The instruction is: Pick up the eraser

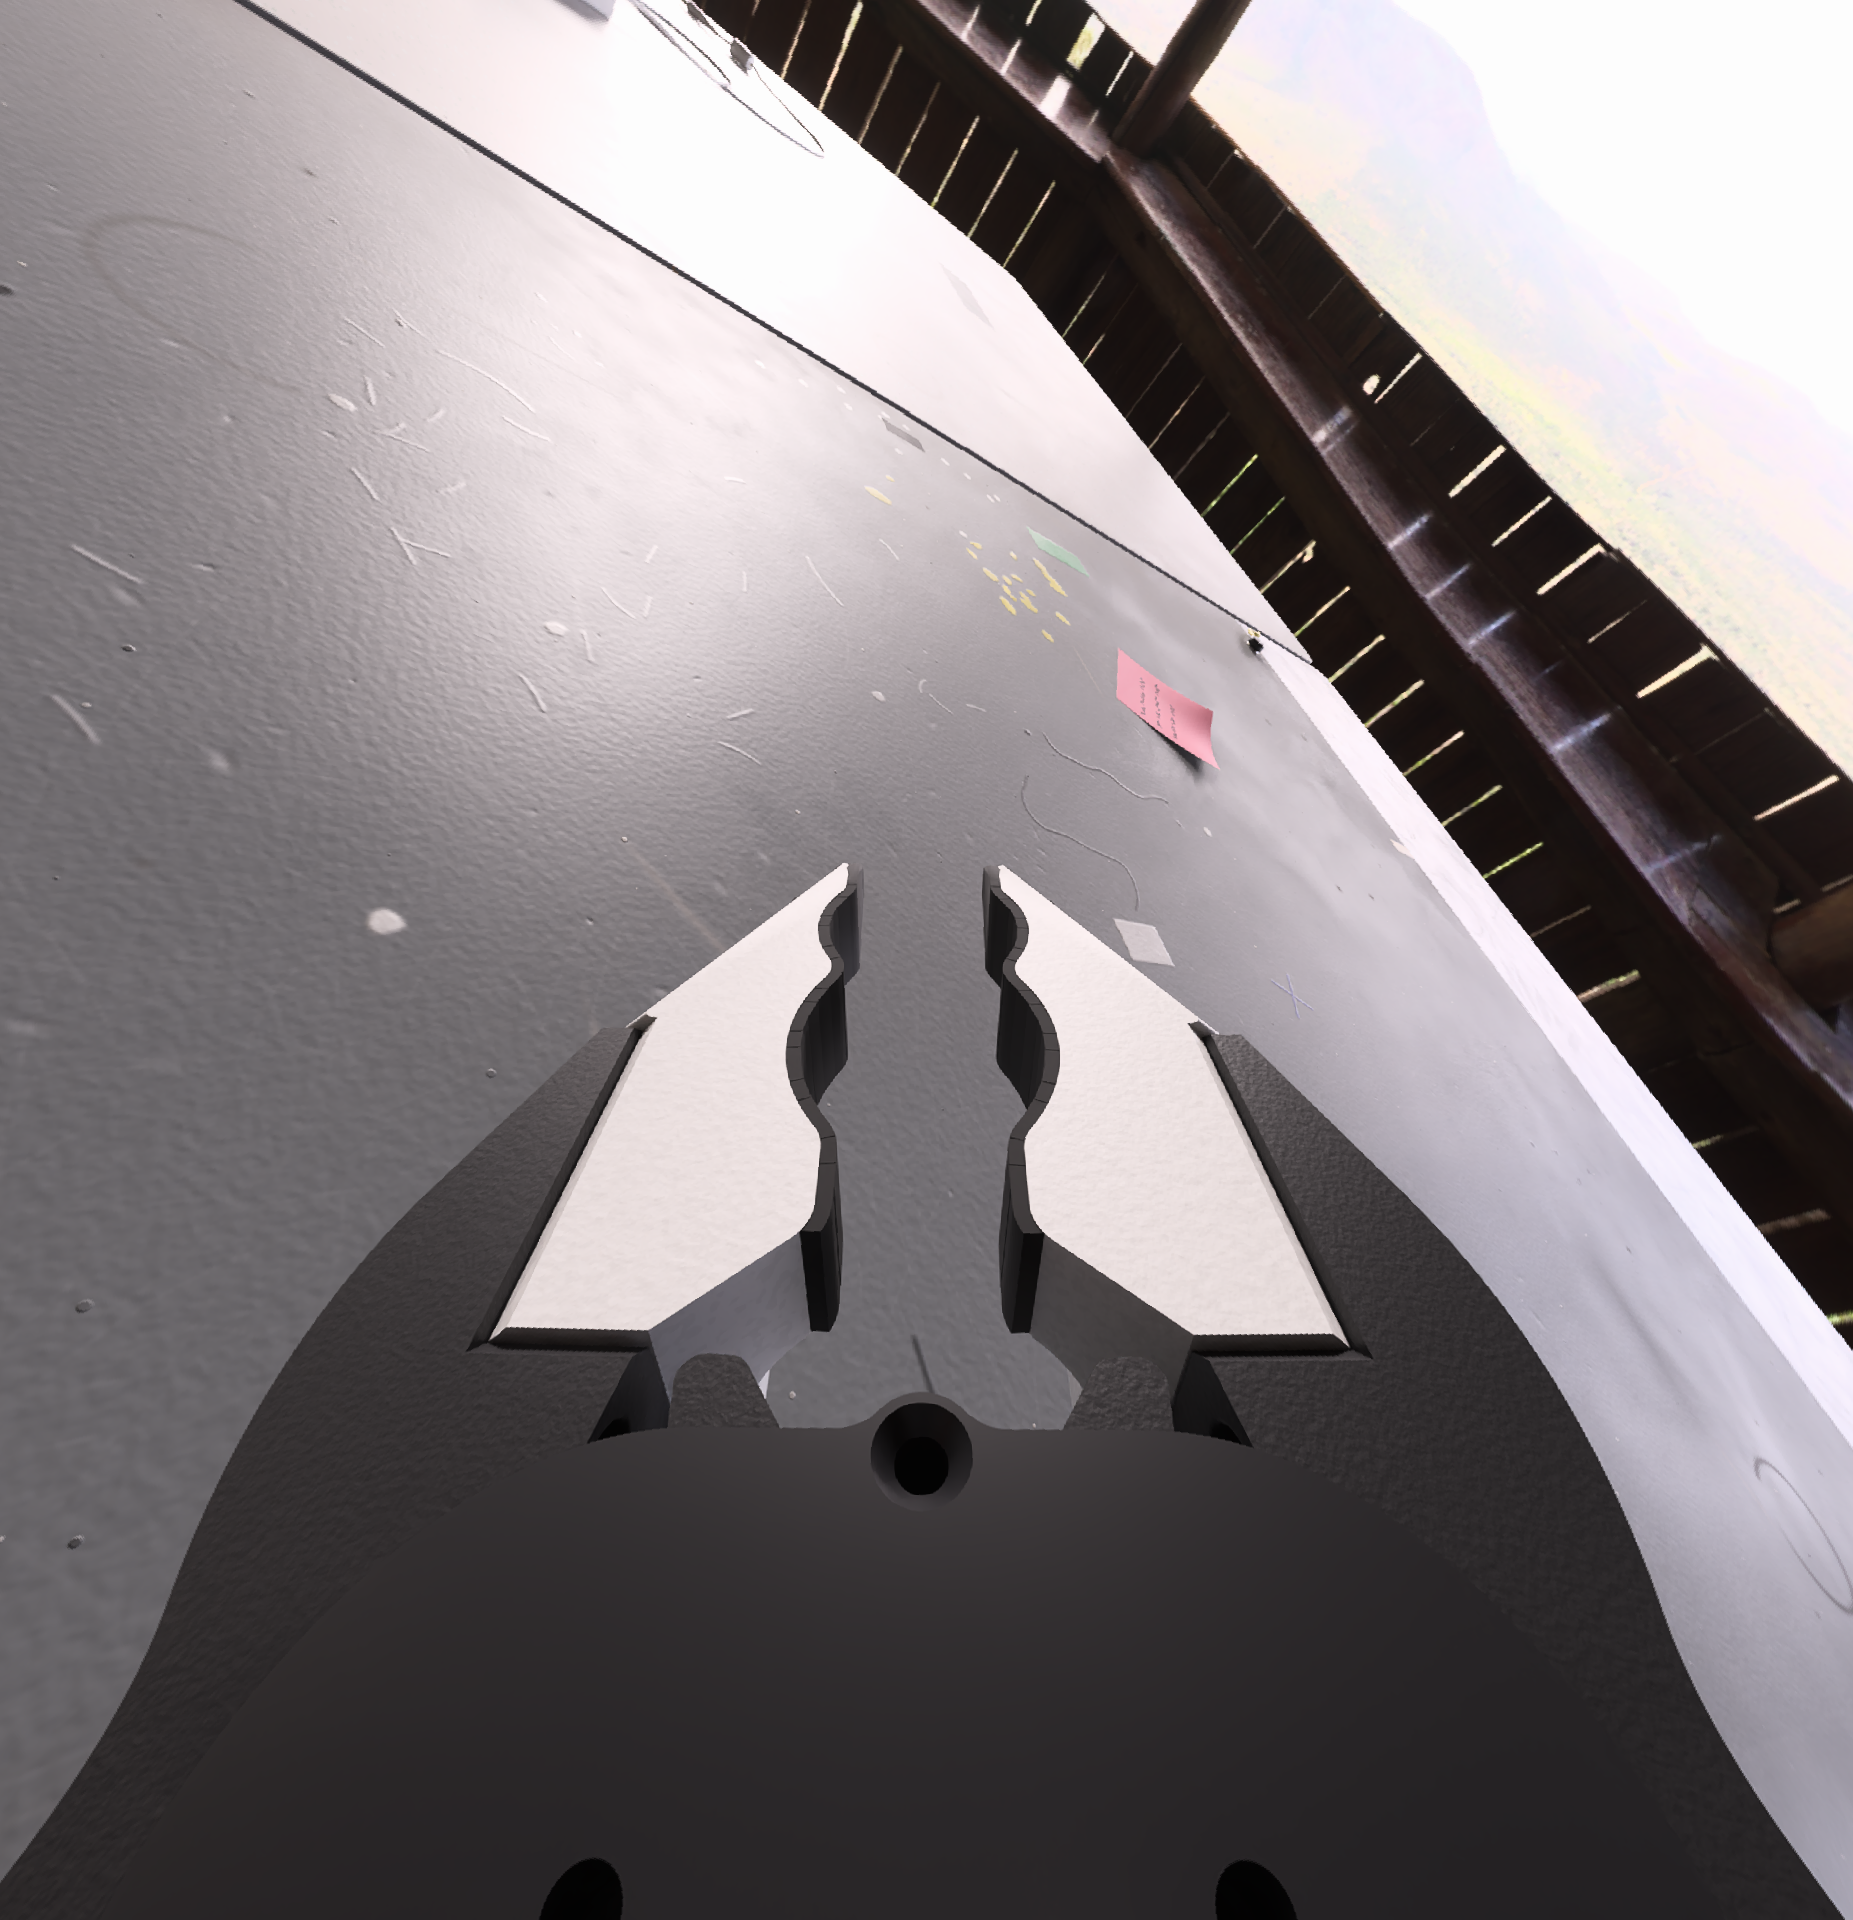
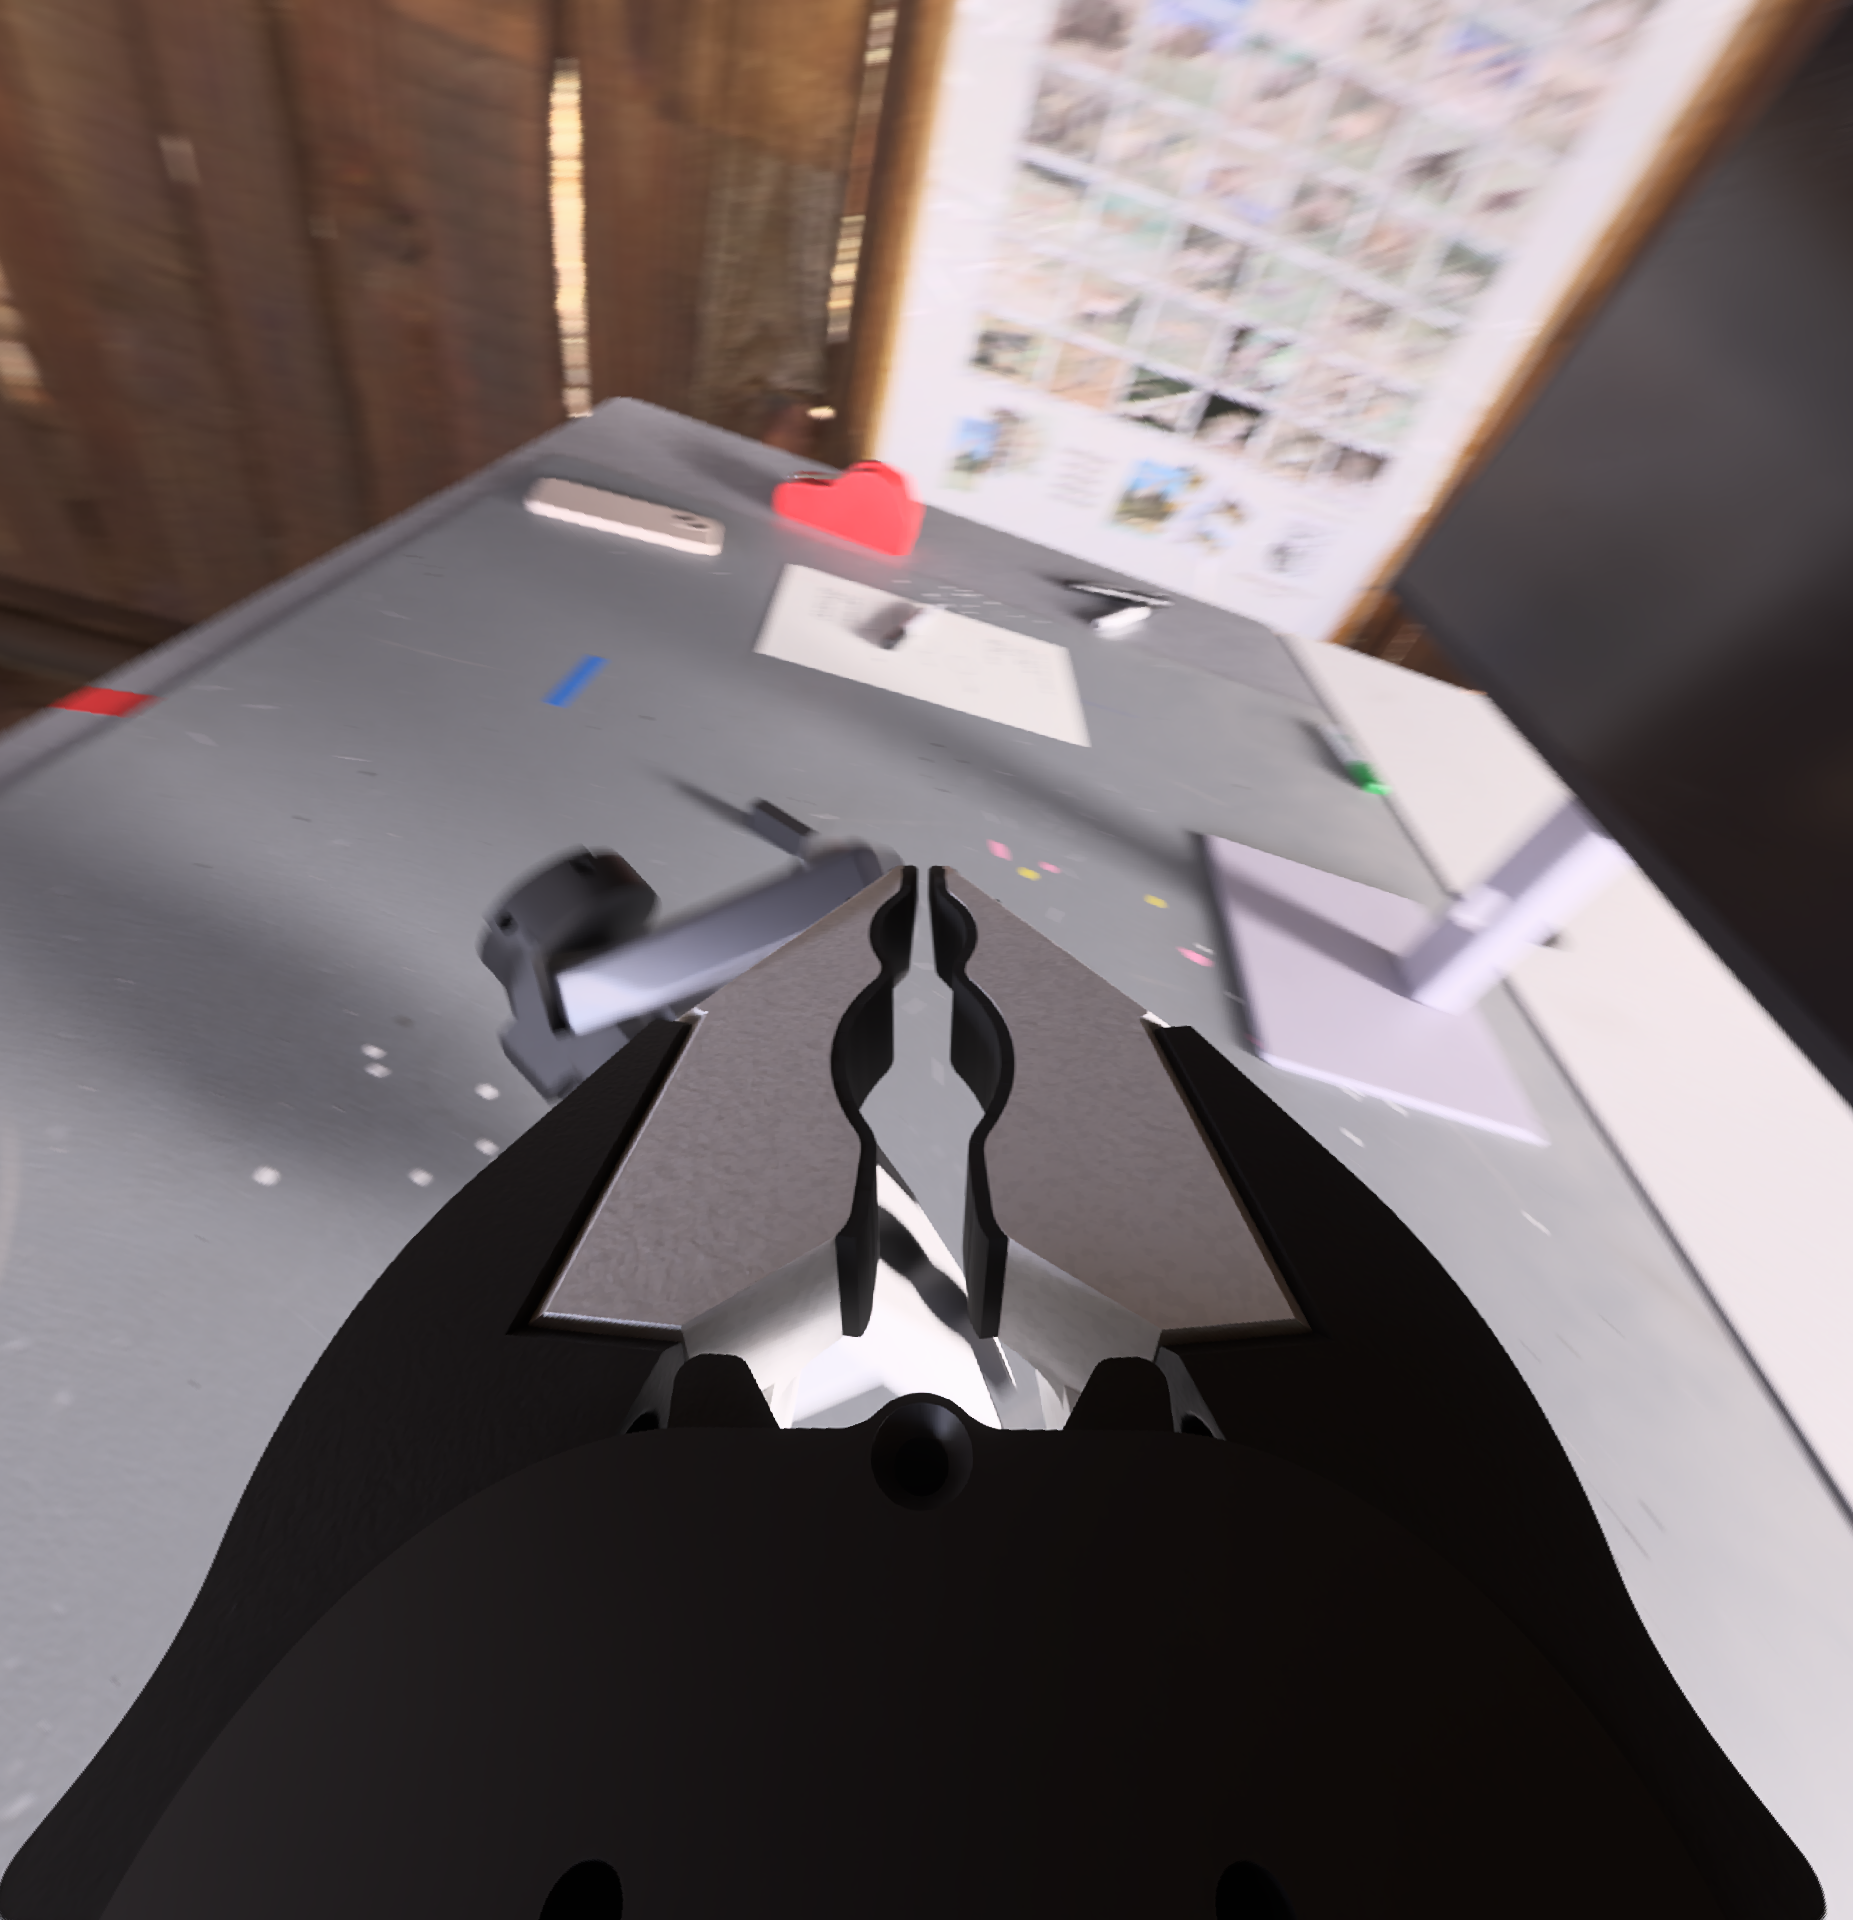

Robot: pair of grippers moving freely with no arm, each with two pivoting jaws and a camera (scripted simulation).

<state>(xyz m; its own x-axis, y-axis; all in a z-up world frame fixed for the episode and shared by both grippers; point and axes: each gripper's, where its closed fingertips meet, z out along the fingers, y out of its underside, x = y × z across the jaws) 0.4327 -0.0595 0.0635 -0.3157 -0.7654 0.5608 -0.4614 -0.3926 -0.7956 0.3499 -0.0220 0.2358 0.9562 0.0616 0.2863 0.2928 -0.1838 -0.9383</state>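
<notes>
I cannot tell for sure which object is the eraser. In the blurred right wrist view a small dark block (image 2: 886,623) lies on a white sheet (image 2: 932,665), a red heart-shaped piece (image 2: 849,509) sits behind it, and a black-and-white object (image 2: 1109,605) lies to the right. My right gripper (image 2: 923,881) is shut with nothing between its tips, above the grey table (image 2: 278,1039) and well short of these. My left gripper (image 1: 922,883) is open and empty over bare tabletop. It also shows in the right wrist view (image 2: 589,966), just left of the right fingertips.
A pale phone (image 2: 623,514) lies at the far left. A green-capped marker (image 2: 1353,764), a monitor stand base (image 2: 1358,987) and a dark screen (image 2: 1680,520) are on the right. A pink note (image 1: 1166,709) and the table edge (image 1: 1524,1039) show in the left wrist view.
</notes>
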